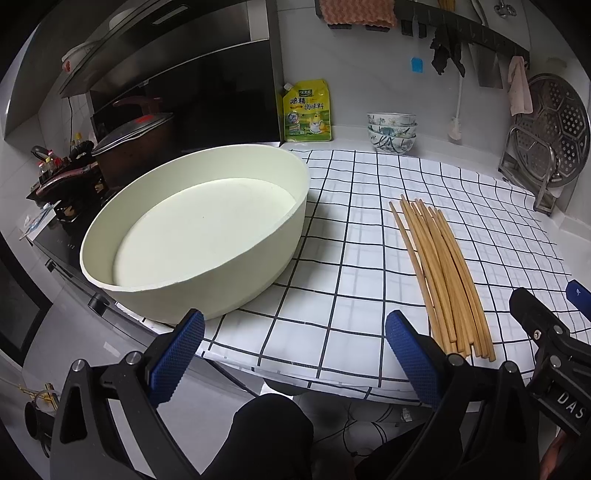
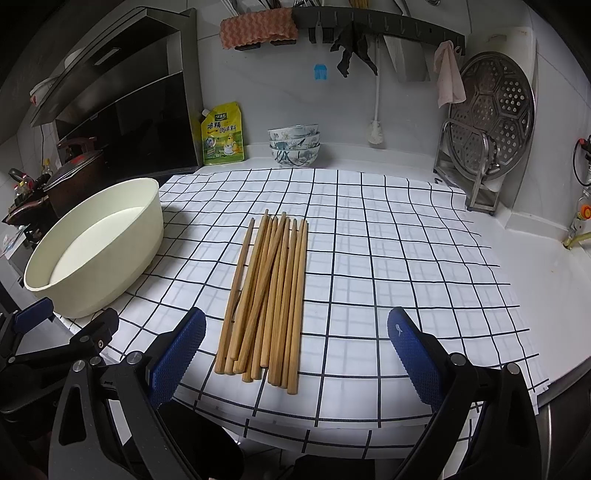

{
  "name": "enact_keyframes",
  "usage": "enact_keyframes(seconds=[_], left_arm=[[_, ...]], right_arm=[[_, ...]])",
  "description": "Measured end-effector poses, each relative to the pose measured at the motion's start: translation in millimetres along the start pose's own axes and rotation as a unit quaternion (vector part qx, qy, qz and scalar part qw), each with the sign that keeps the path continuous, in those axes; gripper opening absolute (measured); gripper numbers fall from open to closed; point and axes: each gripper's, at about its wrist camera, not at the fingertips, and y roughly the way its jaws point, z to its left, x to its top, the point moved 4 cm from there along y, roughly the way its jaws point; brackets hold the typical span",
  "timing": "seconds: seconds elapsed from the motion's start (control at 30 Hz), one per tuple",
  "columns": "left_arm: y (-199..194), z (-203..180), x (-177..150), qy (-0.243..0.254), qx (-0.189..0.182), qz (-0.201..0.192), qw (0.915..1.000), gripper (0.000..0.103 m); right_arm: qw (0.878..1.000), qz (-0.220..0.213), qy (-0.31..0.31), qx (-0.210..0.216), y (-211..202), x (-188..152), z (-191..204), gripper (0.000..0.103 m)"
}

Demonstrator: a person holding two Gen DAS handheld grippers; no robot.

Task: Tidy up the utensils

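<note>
The cloth (image 2: 369, 258) on the desk is white with a grid of thin black lines. The chopsticks (image 2: 266, 291) are a light tan wood colour. The basin (image 1: 192, 236) is cream-white inside and out. Each hand-held gripper has blue textured pads (image 2: 177, 358) on black frames. The pouch (image 2: 222, 134) at the back is yellow and green with printed characters. The stacked bowls (image 2: 294, 144) are white with a blue-grey flower pattern. A towel (image 2: 258, 31) on the wall rack is orange-pink with a wavy weave. The perforated steamer plate (image 2: 491, 114) is silver
</note>
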Motion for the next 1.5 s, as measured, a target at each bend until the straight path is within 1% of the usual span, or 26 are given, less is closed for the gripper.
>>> enact_keyframes(seconds=[1.03,1.5], left_arm=[[0,-4,1,0.004,-0.001,0.001,1.0,0.097],[9,-9,-2,0.009,-0.005,0.007,0.9999,0.097]], right_arm=[[1.0,0.005,0.001,0.002,1,0,-2,0.094],[1.0,0.017,0.003,-0.005,11,-5,-6,0.094]])
